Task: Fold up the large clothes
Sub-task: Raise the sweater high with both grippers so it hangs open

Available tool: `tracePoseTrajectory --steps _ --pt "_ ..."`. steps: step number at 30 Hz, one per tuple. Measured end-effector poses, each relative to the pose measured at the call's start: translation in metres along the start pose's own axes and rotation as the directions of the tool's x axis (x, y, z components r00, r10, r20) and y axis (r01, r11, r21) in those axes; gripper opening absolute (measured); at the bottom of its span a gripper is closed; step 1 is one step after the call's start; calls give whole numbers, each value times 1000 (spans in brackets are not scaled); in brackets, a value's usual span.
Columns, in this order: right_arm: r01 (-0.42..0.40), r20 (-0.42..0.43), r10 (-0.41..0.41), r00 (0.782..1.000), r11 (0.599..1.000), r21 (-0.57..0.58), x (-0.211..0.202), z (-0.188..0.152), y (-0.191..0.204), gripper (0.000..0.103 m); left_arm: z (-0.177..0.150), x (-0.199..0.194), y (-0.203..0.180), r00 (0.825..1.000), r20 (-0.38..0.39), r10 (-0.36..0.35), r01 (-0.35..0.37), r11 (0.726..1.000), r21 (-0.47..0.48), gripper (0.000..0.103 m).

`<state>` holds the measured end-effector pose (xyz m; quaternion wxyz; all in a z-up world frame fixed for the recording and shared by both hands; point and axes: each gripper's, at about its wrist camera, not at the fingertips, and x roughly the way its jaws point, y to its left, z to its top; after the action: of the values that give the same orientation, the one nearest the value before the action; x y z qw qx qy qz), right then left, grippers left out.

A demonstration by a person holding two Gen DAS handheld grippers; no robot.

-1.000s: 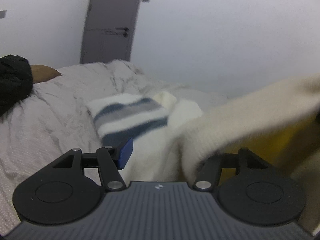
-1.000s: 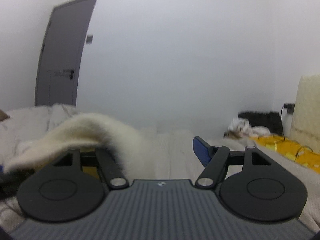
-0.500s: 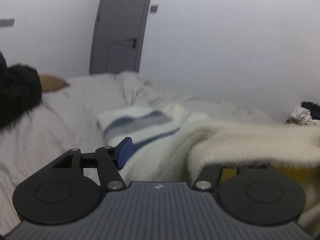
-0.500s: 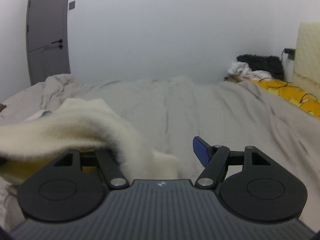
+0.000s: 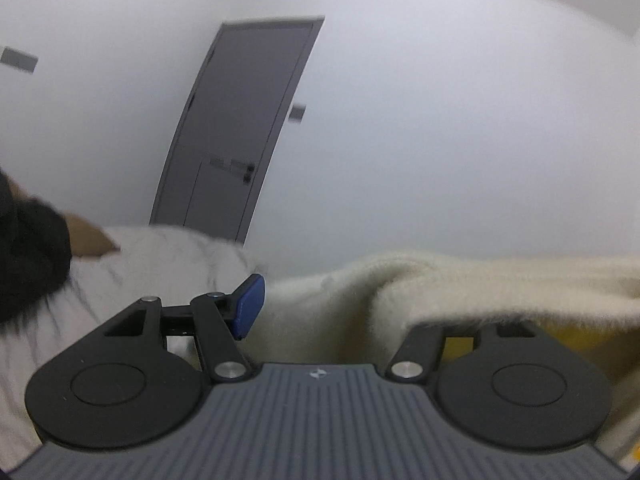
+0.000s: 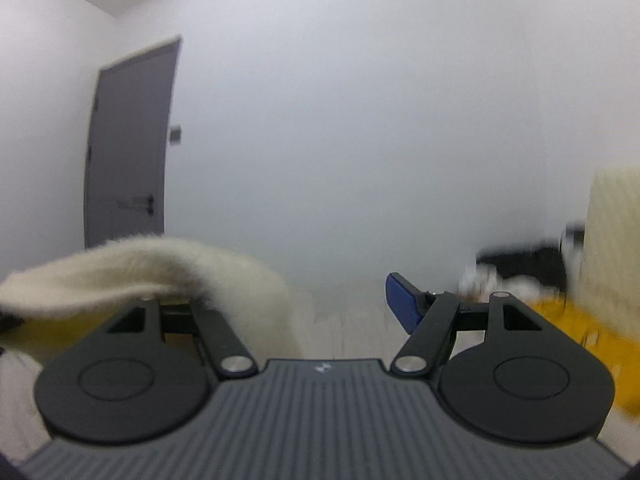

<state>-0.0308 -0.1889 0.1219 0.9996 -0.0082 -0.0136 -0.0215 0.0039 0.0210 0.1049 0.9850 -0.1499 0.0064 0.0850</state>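
A fluffy cream sweater hangs lifted between my two grippers. In the left wrist view it drapes over my left gripper's right finger and hides it; the blue left fingertip stands bare and apart, so the jaws are wide. In the right wrist view the sweater drapes over my right gripper's left finger; the blue right fingertip is bare and far off. Whether either hidden finger pinches cloth is not visible.
A bed with a pale grey duvet lies below. A black garment and a brown pillow sit at left. A grey door stands behind. Yellow fabric and dark clutter lie at right.
Both grippers have risen and tilted up with the sweater; the striped part and most of the bed have dropped out of view. The jaws stayed wide.
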Motion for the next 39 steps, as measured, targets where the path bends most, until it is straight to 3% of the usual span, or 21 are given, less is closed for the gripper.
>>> tracePoseTrajectory --steps 8,16,19,22,26,29,34,39 --pt "-78 137 72 988 996 39 -30 115 -12 70 107 -57 -16 988 137 -75 76 997 -4 67" --pt "-136 262 114 958 988 68 -63 239 -27 70 229 -110 -50 946 278 -166 176 984 -10 68" --pt "-134 301 106 948 988 72 -66 278 -32 70 264 -118 -66 935 297 -193 208 978 -18 68" --pt "-109 299 88 950 992 55 -52 296 -33 71 277 -109 -80 938 284 -198 214 976 -26 68" --pt "-69 224 69 972 998 -9 -6 282 -27 75 258 -67 -87 964 208 -167 178 983 -34 68" --pt "-64 132 68 989 997 -36 42 251 -23 75 222 -15 -87 980 144 -137 139 990 -7 68" --pt "-91 -52 89 995 995 -40 155 173 -18 75 149 95 -77 997 10 -78 78 997 29 68" --pt "-96 -167 78 983 990 -100 273 78 6 75 73 215 -60 993 -114 -15 23 997 70 68"
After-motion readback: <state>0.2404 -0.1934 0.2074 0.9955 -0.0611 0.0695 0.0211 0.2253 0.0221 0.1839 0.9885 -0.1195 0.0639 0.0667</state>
